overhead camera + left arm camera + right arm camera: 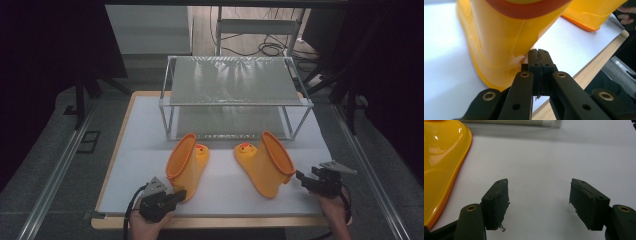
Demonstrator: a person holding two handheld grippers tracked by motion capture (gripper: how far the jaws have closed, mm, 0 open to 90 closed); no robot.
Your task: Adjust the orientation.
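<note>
Boots: two glossy yellow rubber boots with orange cuffs and duck faces on the toes lie on their sides on my white-covered desk (150, 125), in front of the wire rack. The left boot (187, 165) and right boot (265, 165) point their toes toward each other, well apart.

Left gripper: my left gripper (539, 53) has its jaws pressed together with nothing between them. Its tip sits right at the lower edge of the left boot (499, 45), by the sole end; I cannot tell whether it actually touches.

Right gripper: my right gripper (539, 202) stands wide, jaws far apart over bare white desk. The orange cuff of the right boot (441, 170) lies just beside its left jaw, not between the jaws.

Farther out: the silver wire-frame rack with two mesh shelves (235, 80) stands at the back of the desk, both shelves bare.

Progress: I judge the work barely begun. Neither boot is gripped or lifted, and both lie on the desk.

Left to do: I would open the left gripper onto a cuff, swing the right gripper onto its boot's cuff, then lift. The rack looks like the likely destination.
</note>
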